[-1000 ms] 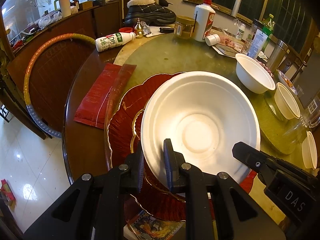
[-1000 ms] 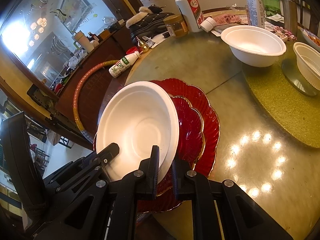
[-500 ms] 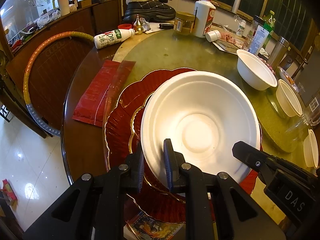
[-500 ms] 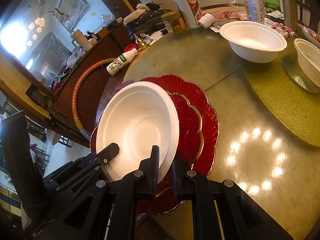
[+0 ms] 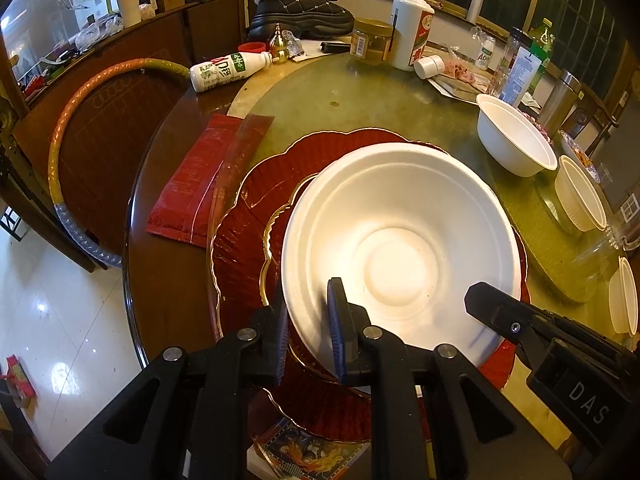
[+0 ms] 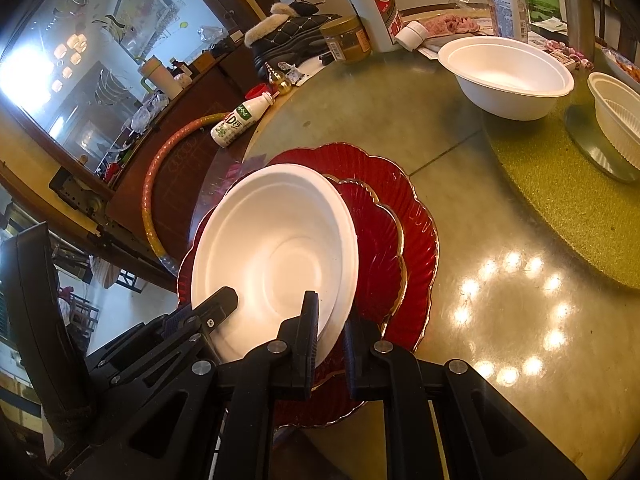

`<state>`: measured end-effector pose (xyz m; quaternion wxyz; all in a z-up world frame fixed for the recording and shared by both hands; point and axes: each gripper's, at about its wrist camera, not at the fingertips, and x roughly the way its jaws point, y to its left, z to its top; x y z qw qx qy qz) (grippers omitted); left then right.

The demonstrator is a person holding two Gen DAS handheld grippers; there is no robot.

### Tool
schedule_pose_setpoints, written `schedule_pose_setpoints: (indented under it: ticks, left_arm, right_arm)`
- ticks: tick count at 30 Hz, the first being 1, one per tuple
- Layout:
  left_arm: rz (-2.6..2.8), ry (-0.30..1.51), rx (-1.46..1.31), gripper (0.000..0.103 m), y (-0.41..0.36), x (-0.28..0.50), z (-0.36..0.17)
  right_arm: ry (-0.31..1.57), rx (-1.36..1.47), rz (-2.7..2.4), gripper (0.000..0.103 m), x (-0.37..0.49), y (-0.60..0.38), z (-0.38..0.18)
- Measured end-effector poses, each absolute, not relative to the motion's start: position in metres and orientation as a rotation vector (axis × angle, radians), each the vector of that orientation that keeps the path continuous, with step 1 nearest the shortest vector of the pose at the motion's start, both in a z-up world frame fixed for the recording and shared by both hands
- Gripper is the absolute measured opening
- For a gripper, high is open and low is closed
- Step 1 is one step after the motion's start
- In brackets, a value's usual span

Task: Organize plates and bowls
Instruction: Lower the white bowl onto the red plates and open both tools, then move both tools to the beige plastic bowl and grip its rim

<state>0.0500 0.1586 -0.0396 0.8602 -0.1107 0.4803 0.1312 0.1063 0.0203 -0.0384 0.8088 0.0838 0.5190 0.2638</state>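
The round table (image 5: 360,92) carries everything here, its glass top crowded at the far edge with bottles and a jar. Toward the near edge sits the large red plate (image 6: 420,216), scalloped and gold-rimmed, with a smaller red plate (image 6: 380,256) stacked on it. Resting on those two is the white bowl (image 5: 400,256), tipped up so that its hollow faces both cameras, and it is the thing now in hand.

Both grippers pinch its near rim. The left gripper (image 5: 308,320) has its jaws narrow, one finger inside the bowl and one behind the wall, closed on the rim at the bowl's left. The right gripper (image 6: 330,332) grips likewise at the bowl's right side, jaws close together with the rim between them. Neither arm is nearer; they share the load from opposite ends of the near edge, and the bowl lies straight ahead of both.

A second white bowl (image 6: 504,76) stands upright, well apart on the far right, beside a ribbed white bowl (image 6: 616,120) at the frame's edge (a likely nesting mate, by my guess). The bowl in hand would have to travel forward and rightward from the jaws to reach it.
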Motion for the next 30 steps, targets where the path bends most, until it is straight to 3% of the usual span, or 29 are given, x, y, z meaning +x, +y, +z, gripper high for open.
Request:
schedule_pose_setpoints:
  ticks: [17,18,22,26,30]
  left_arm:
    - [0.272,1.013,-0.275,0.018,0.163,0.049,-0.040]
    - [0.274,1.003,-0.287,0.021,0.165,0.047,-0.037]
    - [0.310,0.932,-0.328,0.058,0.171,0.037,-0.021]
    - [0.331,0.840,-0.351,0.062,0.168,0.030,-0.003]
    - [0.291,0.807,-0.362,0.062,0.148,0.033,0.008]
  right_arm:
    - [1.095,0.155,0.551,0.016,0.106,0.024,-0.035]
    - [1.086,0.157,0.547,0.016,0.105,0.023,-0.033]
    - [1.044,0.188,0.538,0.026,0.102,0.010,-0.022]
    - [1.001,0.246,0.553,0.039,0.099,-0.010,-0.011]
    - [0.984,0.314,0.561,0.039,0.095,-0.038,-0.008]
